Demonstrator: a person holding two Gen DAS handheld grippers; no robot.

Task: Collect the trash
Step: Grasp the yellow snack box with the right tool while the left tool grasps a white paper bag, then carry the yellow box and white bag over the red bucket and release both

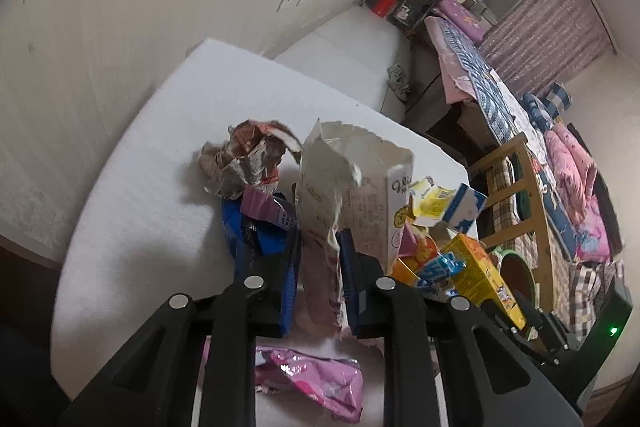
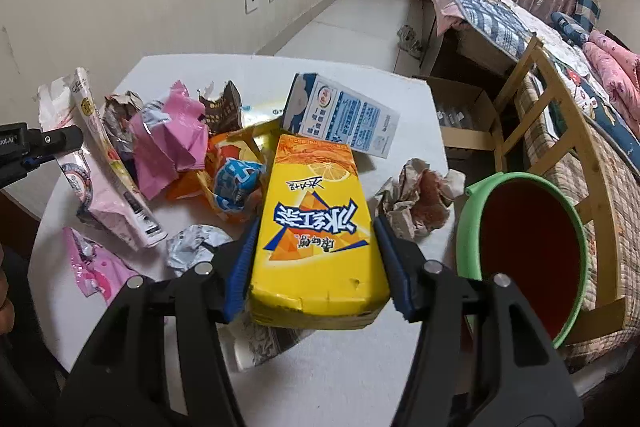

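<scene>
Yellow glossy rectangular carton (image 2: 318, 227) clamped in right tool (image 2: 316, 267); crumpled paper (image 2: 416, 201) beside.

Dim, soft indoor light — heavy fisheye bending, dark vignetted corners

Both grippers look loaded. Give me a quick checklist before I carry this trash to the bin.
1. Right gripper gripping the yellow carton: ok, both blue pads press its sides.
2. Left gripper gripping the white and pink bag: ok, pinched at its lower part, top standing upright and torn open.
3. Green-rimmed bin open and beside the table: ok, mouth unobstructed.
4. Bin empty enough: cannot tell, its inside is dark.
5. Path for the carton to the bin: not ok, a crumpled paper ball lies between.
6. Loose contents in the bag: cannot tell.
</scene>
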